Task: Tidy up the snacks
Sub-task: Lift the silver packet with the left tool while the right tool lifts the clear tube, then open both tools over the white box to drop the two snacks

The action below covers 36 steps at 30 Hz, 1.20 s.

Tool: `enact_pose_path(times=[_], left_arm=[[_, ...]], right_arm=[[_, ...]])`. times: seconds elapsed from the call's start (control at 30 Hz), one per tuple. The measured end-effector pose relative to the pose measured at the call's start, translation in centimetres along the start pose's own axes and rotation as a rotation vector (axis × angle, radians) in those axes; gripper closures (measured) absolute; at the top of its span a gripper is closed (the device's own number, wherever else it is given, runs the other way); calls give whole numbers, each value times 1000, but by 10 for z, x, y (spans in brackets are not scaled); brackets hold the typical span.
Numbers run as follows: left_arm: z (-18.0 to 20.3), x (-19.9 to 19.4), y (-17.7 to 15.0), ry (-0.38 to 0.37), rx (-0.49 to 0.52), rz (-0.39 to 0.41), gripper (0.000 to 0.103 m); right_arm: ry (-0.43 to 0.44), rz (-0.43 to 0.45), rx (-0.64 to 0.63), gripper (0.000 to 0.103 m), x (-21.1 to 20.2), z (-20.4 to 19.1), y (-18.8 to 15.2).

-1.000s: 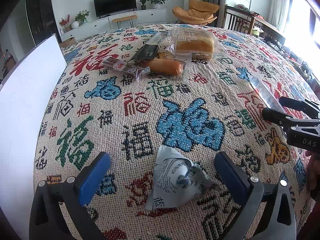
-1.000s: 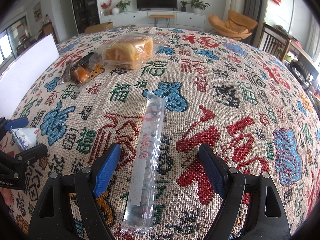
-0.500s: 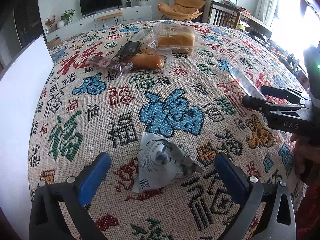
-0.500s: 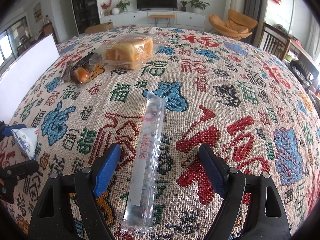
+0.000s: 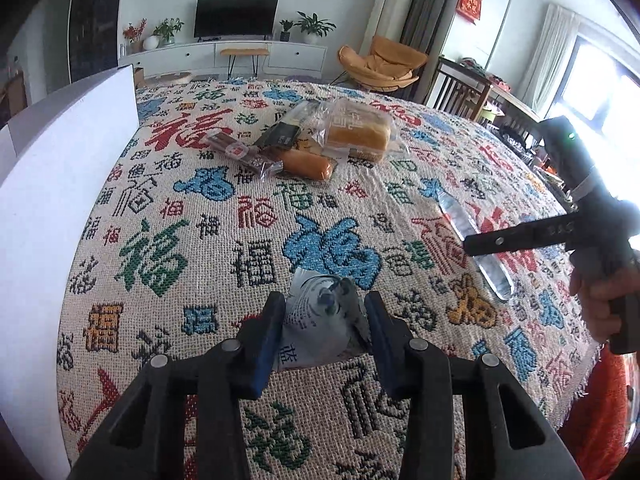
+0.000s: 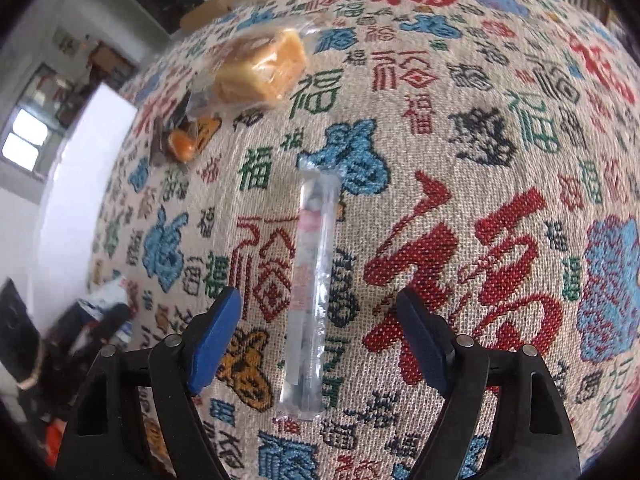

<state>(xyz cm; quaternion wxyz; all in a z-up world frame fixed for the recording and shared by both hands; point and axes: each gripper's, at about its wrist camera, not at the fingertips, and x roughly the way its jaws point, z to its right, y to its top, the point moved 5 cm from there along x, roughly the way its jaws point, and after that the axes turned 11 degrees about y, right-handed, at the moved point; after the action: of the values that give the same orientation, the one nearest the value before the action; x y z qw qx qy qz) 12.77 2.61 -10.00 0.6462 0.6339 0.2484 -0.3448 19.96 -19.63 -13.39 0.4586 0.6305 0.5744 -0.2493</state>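
Your left tongs (image 5: 324, 326) clenching white snack packet (image 5: 318, 322) on patterned cloth (image 5: 248, 240); your right tongs (image 6: 318, 340) hanging released, straddling clear tube pack (image 6: 312, 280)

White-grey triangular snack pouch (image 5: 318, 320) with dark print: near centre on patterned cloth, pinched between blue pads. Long clear tube pack (image 6: 310, 296), reddish label mid-length: flat on cloth, lengthwise near-to-far, right of pouch. Far pile: bread loaf in clear bag (image 5: 358, 134); orange sausage-shaped roll (image 5: 306, 164) just near-left of it; dark brown bar (image 5: 240, 154) further left; black packet (image 5: 280, 136) behind roll.
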Motion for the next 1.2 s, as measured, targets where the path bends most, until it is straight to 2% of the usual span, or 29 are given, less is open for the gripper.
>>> enact_pose_path(times=[0.07, 0.13, 0.2, 0.27, 0.4, 0.53, 0.63, 0.83, 0.9, 0.93, 0.97, 1.0, 1.03, 1.07, 1.1, 1.2], left_arm=[[-2, -13, 4, -21, -20, 12, 62], [-5, -27, 8, -45, -45, 19, 62], [-10, -48, 13, -71, -70, 35, 62], [-20, -76, 21, -91, -101, 72, 62], [-52, -125, 40, -86, -164, 154, 62], [-99, -160, 52, -57, -237, 215, 62], [-149, -173, 52, 41, -279, 222, 62], [-241, -180, 29, 242, -360, 164, 62], [-262, -179, 19, 305, -379, 149, 61], [-271, -177, 13, 336, -393, 138, 57], [-283, -172, 6, 385, -410, 115, 44], [-290, -167, 1, 421, -421, 90, 33], [-299, -162, -7, 471, -439, 61, 14], [-304, -161, -13, 500, -453, 49, 10], [-306, -159, -18, 512, -462, 46, 10], [-296, -157, -27, 488, -462, 67, 10]], right_arm=[[-59, 3, -58, 31, 10, -15, -1], [-167, 18, -95, 81, 16, -20, 3], [-143, 32, -20, 85, 15, -17, 4], [-74, 55, 57, 85, 14, -13, 4], [176, 123, 224, 85, 6, -17, -2], [352, 166, 262, 85, -5, -58, 5], [478, 188, 204, 85, -20, -117, 24], [666, 154, -32, 85, -22, -290, 50], [686, 131, -111, 85, -10, -338, 47], [691, 121, -152, 84, 0, -361, 43], [688, 120, -187, 84, 11, -380, 41], [680, 122, -215, 79, 15, -385, 34], [657, 122, -245, 68, 24, -391, 28], [625, 116, -268, 57, 30, -392, 25], [580, 120, -292, 39, 34, -390, 20], [410, 211, -401, 35, 29, -358, 4]])
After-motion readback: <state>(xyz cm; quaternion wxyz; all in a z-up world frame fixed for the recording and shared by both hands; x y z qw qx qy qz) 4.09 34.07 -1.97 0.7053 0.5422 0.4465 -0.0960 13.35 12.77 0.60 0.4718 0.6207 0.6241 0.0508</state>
